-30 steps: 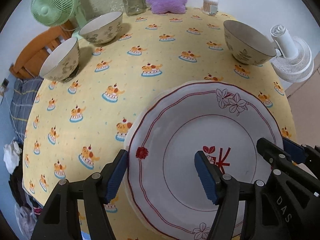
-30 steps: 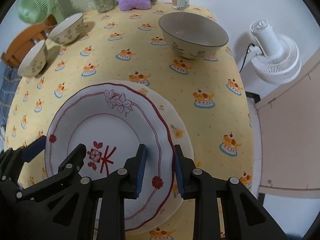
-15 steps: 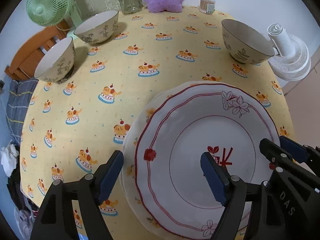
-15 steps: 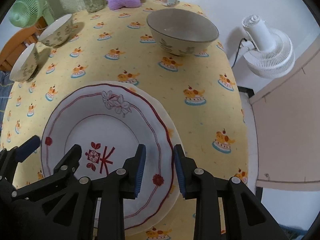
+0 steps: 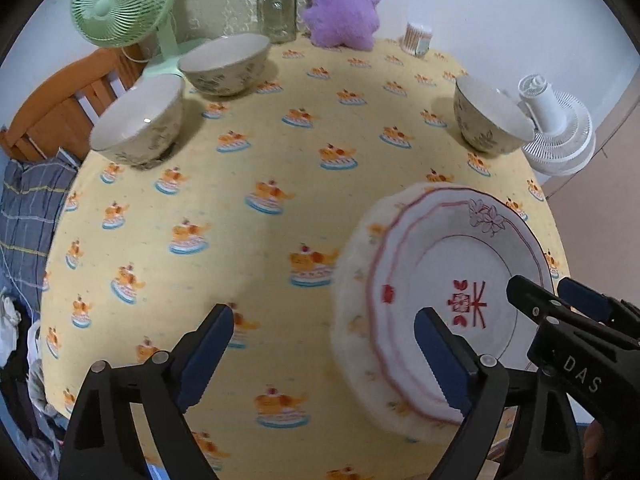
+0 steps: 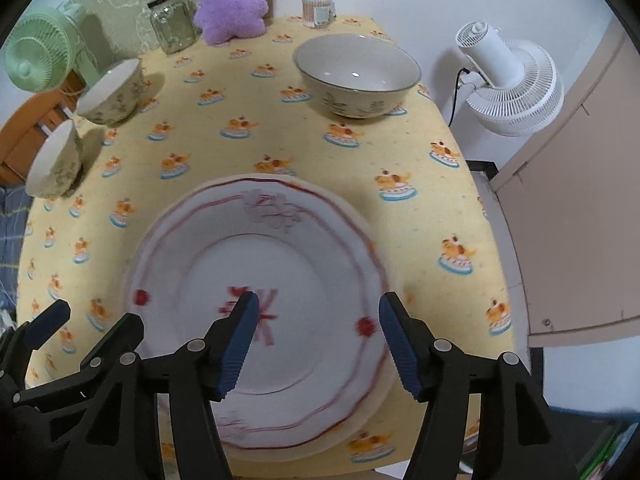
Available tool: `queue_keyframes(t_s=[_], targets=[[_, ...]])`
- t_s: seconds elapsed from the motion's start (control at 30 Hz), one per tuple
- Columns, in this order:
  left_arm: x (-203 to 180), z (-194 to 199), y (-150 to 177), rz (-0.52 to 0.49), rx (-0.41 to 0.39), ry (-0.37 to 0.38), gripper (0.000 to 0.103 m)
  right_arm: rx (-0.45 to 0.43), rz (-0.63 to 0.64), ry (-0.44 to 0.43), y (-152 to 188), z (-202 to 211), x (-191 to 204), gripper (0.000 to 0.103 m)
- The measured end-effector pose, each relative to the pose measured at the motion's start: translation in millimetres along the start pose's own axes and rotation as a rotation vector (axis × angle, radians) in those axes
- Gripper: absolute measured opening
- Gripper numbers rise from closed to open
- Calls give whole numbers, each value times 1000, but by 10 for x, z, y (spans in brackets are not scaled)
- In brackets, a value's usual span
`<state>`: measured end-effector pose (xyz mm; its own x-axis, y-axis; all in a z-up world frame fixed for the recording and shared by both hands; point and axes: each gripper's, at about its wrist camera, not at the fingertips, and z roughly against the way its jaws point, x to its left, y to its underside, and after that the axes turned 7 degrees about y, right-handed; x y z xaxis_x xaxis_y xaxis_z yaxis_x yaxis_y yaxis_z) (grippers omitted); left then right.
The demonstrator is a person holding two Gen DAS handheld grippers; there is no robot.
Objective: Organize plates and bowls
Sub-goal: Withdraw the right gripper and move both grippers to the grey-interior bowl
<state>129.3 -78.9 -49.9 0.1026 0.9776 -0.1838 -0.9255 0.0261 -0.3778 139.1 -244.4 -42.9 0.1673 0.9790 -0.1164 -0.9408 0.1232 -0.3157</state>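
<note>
Both pairs of blue-padded fingers stand spread and empty, the right gripper and left gripper angled steeply downward. The jaws have just been opening, freeing the white red-rimmed plate. It now lies atop another plate at lower centre of the right view, and the left gripper has shifted off it over the yellow tablecloth.

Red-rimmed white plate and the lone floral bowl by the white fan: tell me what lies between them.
Nothing: in the right wrist view only bare yellow cake-print tablecloth separates the red-rimmed white plate from the floral bowl.
</note>
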Motion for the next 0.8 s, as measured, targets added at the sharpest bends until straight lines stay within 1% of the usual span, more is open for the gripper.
queue_keyframes(t_s=[0.1, 0.33, 0.43, 0.53, 0.63, 0.8], targets=[[179, 120, -2, -6, -22, 14, 93, 1, -23, -10, 36, 95, 180, 66], [646, 415, -76, -20, -91, 34, 93, -49, -61, -21, 103, 379, 631, 66], [857, 542, -133, -19, -121, 49, 93, -94, -79, -25, 111, 524, 848, 66], [1042, 659, -171, -52, -152, 70, 93, -153, -100, -11, 109, 669, 1045, 66], [1219, 718, -211, -64, -170, 57, 93, -180, -105, -23, 66, 747, 1236, 66], [1518, 741, -341, -43, -177, 40, 92, -199, -97, -38, -39, 801, 1549, 66]])
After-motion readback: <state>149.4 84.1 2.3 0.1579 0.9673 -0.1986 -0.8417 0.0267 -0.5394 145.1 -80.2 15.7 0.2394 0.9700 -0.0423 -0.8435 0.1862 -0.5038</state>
